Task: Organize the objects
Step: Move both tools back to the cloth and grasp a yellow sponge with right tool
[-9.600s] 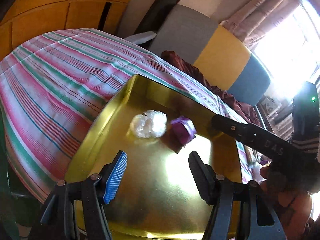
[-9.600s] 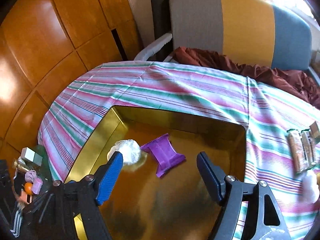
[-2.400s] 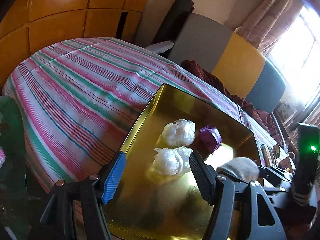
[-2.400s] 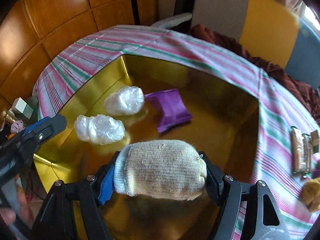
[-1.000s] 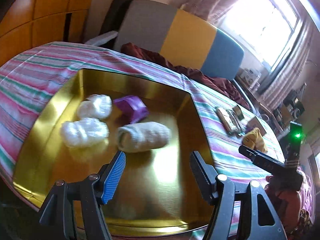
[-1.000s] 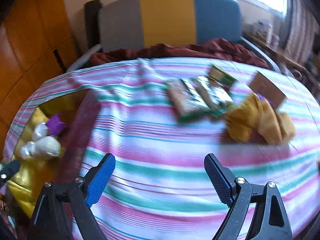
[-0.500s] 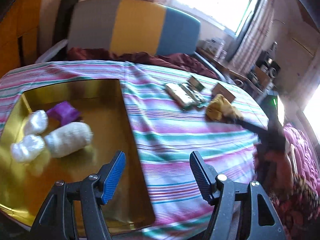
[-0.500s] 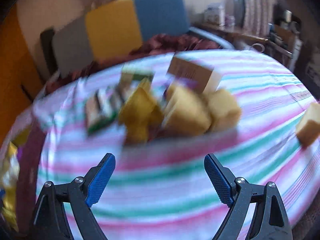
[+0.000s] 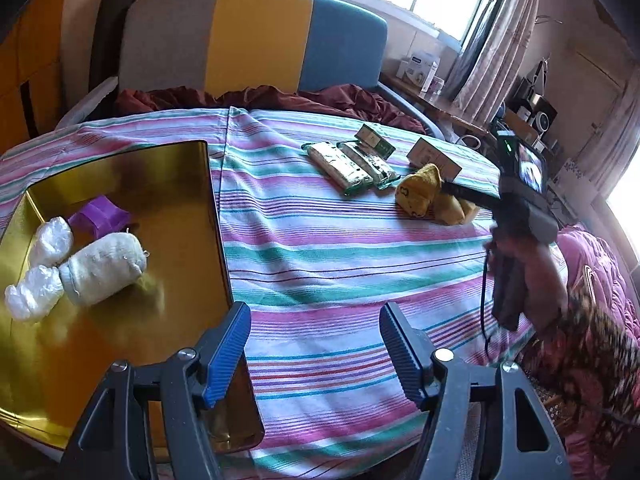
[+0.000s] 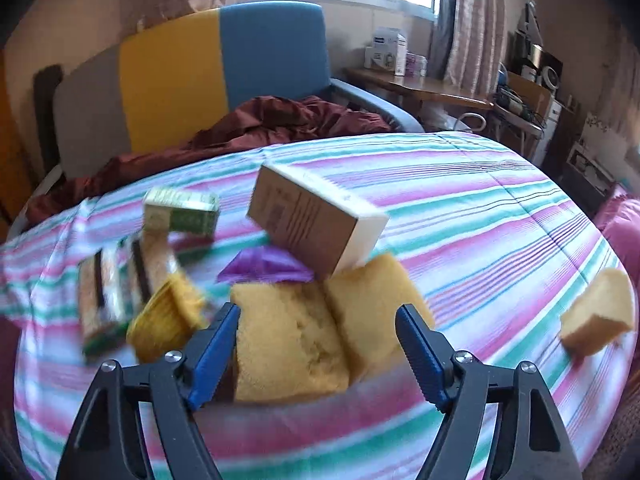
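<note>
Striped tablecloth (image 10: 480, 216), right tool (image 10: 316, 344) closing around yellow sponge (image 10: 288, 344)

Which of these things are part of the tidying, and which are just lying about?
Part of the job:
- gold metal tray
- rolled cream sock
- yellow folded cloth, right gripper closing around it
- brown cardboard box

Lying about:
- striped armchair
- maroon blanket

Striped tablecloth (image 9: 320, 248) bearing gold tray (image 9: 120, 340), snack packets (image 9: 348, 164), boxes (image 10: 316, 222), yellow socks (image 10: 304, 332).
</note>
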A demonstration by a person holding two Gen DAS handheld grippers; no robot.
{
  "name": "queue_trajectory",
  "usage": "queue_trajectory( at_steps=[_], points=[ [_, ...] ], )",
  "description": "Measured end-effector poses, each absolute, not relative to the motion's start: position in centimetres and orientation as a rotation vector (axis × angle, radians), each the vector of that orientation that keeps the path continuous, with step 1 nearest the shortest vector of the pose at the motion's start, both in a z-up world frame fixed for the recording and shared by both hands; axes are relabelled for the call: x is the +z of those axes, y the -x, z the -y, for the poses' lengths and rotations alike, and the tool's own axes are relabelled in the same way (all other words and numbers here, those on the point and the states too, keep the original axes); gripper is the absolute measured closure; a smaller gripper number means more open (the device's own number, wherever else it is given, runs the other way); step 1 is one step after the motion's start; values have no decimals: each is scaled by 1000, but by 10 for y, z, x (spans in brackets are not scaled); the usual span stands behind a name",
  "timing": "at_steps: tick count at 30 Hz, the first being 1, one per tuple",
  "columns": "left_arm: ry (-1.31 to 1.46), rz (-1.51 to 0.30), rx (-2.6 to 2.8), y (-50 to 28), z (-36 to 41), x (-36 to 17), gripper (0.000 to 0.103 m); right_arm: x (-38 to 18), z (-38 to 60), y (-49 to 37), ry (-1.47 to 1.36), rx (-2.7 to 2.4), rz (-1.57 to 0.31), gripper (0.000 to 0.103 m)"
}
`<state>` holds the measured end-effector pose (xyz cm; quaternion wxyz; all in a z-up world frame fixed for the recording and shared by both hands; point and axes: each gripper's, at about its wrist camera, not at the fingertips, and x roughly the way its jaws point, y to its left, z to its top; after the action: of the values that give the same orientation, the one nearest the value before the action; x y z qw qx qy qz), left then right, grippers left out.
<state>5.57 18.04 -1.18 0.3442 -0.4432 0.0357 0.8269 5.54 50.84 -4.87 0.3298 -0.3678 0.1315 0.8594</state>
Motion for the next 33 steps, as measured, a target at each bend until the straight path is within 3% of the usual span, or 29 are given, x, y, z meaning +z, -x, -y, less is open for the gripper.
queue_trajectory(
  at_steps=[4, 7, 12, 17, 25, 28, 33],
  points=[
    [1151, -93, 2136, -56, -185, -14, 35, -63, -479, -87, 1005, 2265, -306, 23],
    [1149, -98, 2126, -57, -189, -16, 35, -80, -472, -114, 1065, 2246, -376, 22],
    [1167, -88, 2106, -57, -197, -20, 35, -65, -464, -139, 953, 2365, -349, 22],
    [1157, -101, 2104, -62, -201, -18, 35, -41, -477, -114, 892, 2476, -326, 22],
    [1160, -118, 2135, -63, -196, -14, 35, -59, -503, -49, 1030, 2500, -307, 36],
    [1164, -123, 2133, -61, -199, -15, 35, -73, -509, -56, 1057, 2494, -402, 44],
    [1160, -140, 2111, -56, -215, -12, 35, -75, -509, -84, 977, 2486, -514, 45]
  ],
)
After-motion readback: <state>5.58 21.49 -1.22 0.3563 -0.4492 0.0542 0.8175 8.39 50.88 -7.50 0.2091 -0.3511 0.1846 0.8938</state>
